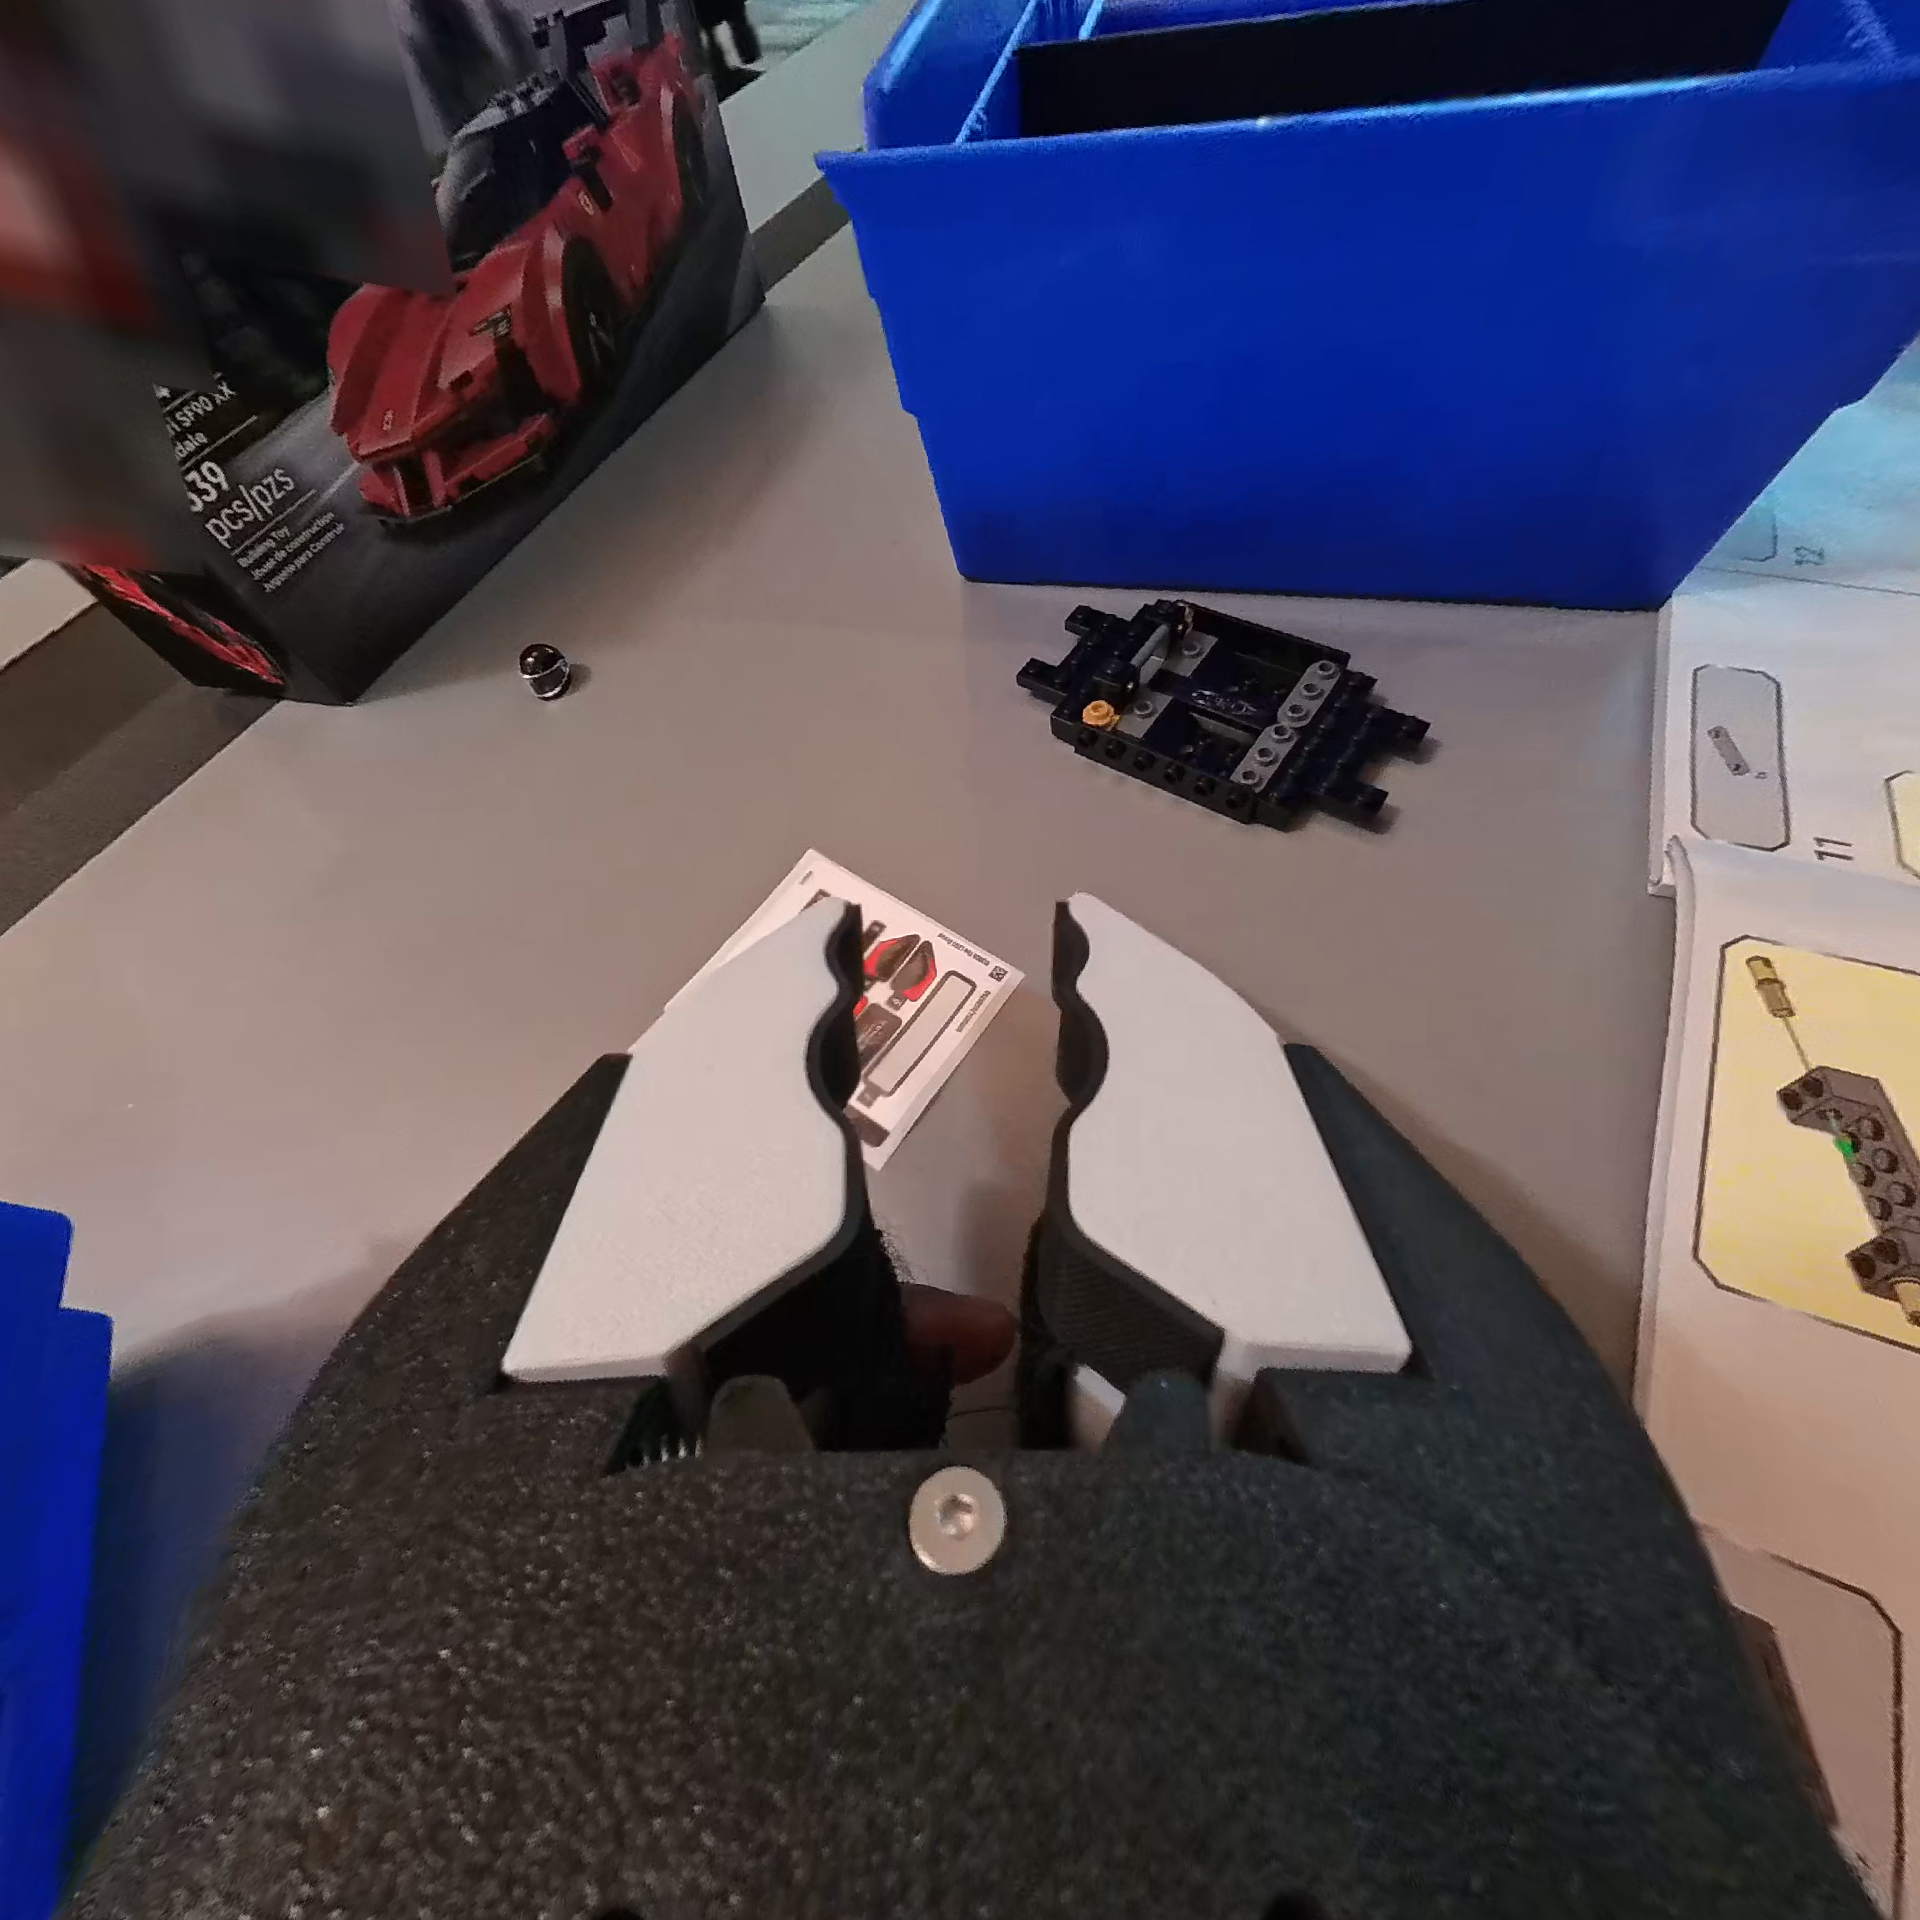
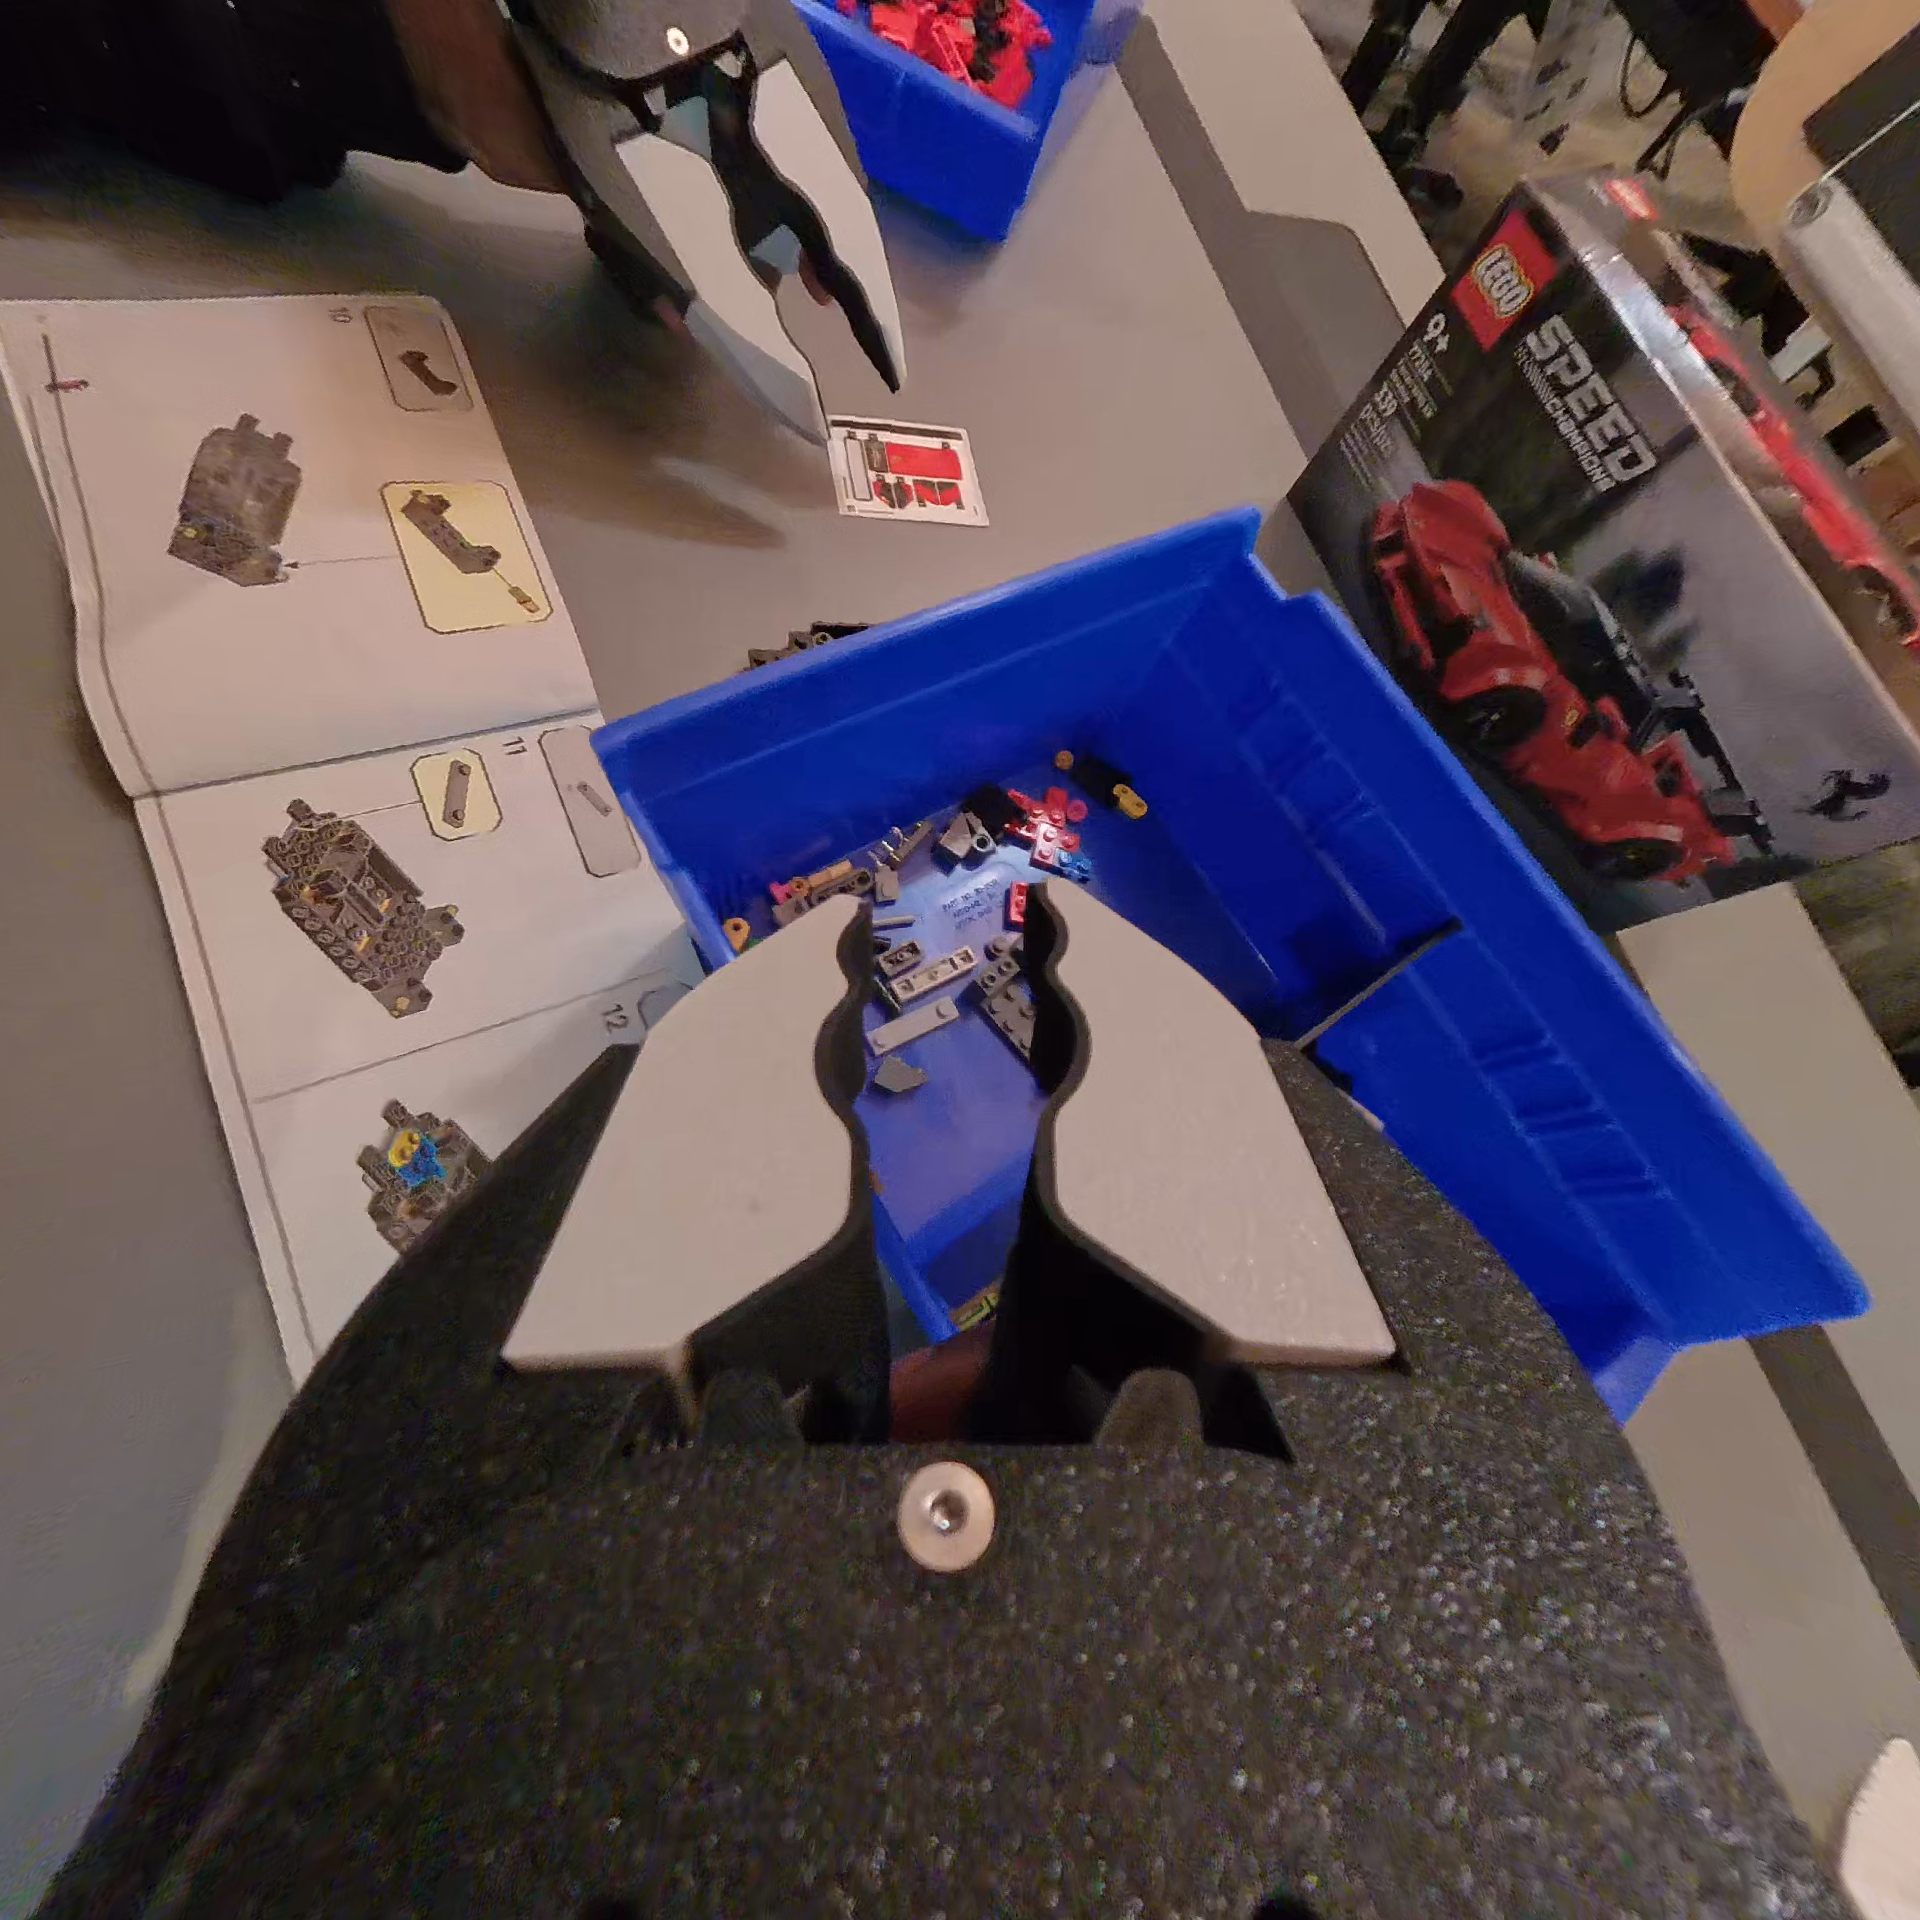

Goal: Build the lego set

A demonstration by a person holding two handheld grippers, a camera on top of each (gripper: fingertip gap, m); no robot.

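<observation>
A partly built black chassis (image 1: 1226, 707) with grey plates lies on the grey table in front of the big blue bin (image 1: 1351, 343). My left gripper (image 1: 956, 914) is open and empty, low over a sticker sheet (image 1: 925, 1029), short of the chassis. It also shows far off in the right wrist view (image 2: 852, 395), above the sticker sheet (image 2: 909, 470). My right gripper (image 2: 945, 909) is open and empty, hovering above the blue bin (image 2: 1403, 883), over several loose grey, black and red pieces (image 2: 966, 935) on its floor.
The open instruction booklet (image 2: 312, 644) lies beside the bin and shows at the right in the left wrist view (image 1: 1787, 1091). The set's box (image 1: 436, 343) stands at the far left; a small black helmet piece (image 1: 545, 670) lies near it. A second blue bin (image 2: 935, 114) holds red pieces. The tips of one gripper are about 25 cm away from the tips of the other.
</observation>
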